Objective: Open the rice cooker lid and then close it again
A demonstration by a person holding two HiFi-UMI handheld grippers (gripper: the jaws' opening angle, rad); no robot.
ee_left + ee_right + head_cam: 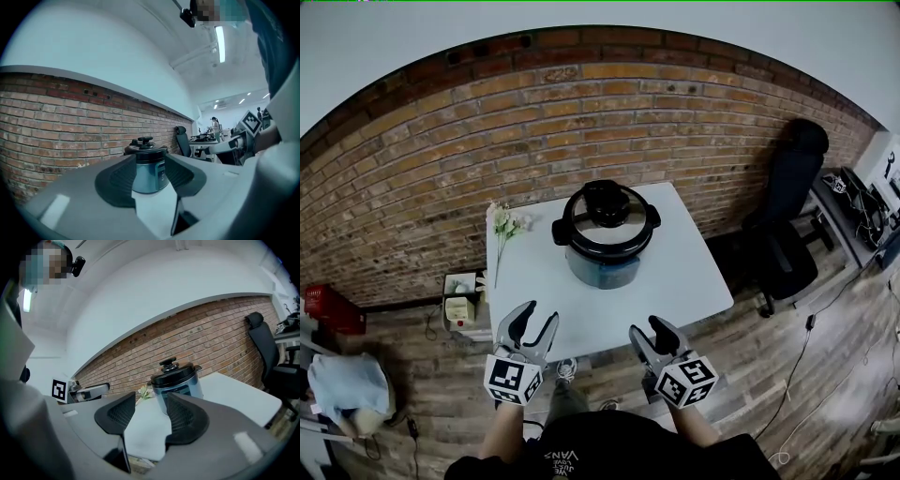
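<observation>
Brick wall (487,141) at the back; white table (694,272) before it, carrying the rice cooker (605,261) mid-top, lid (606,217) seated shut, as before opening or after closing. Short of the near edge, left gripper (538,317) and right gripper (649,330), jaws partly apart, empty, aimed at the cooker.

Shows glossy black plastic on the rice cooker lid (606,214), shiny bluish metal on the cooker body (603,266), a smooth matt table (686,281), a rough brick far wall (441,187).
</observation>
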